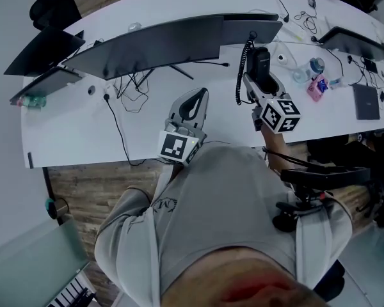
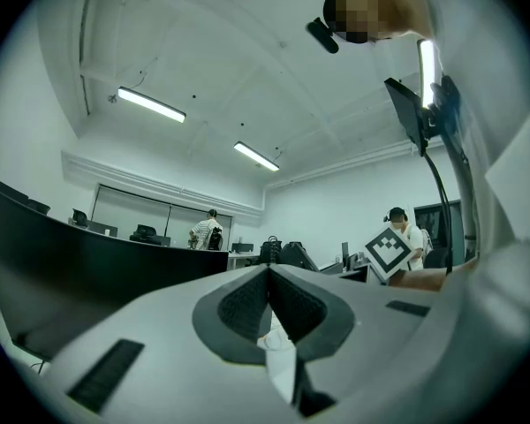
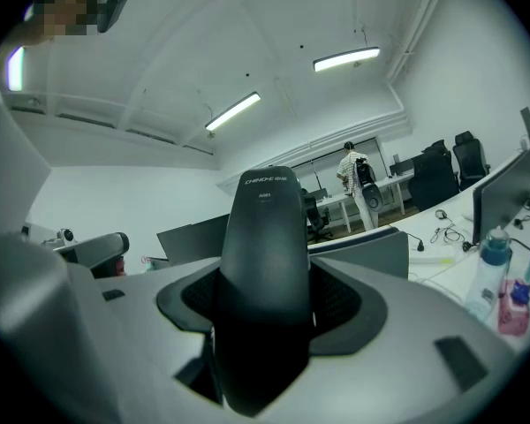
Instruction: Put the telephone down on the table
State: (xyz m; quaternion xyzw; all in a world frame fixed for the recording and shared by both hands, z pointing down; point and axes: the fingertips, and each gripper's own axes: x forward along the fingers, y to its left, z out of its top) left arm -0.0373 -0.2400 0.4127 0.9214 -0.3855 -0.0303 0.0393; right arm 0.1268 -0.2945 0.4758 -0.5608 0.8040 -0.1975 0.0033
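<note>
tongs on the right [image 1: 262, 75] and tongs on the left [image 1: 193, 104] are both out over the big white bench [image 1: 70, 133], which curves away to each side. a long dark screen [image 1: 160, 43] stands on it. the tongs on the left are pressed together with nothing in them. the tongs on the right pinch the black telephone [image 1: 261, 61] (its top end sticks up past them), held over the bench near the screen's right end. its curly cord [image 1: 242, 69] hangs beside it.
</note>
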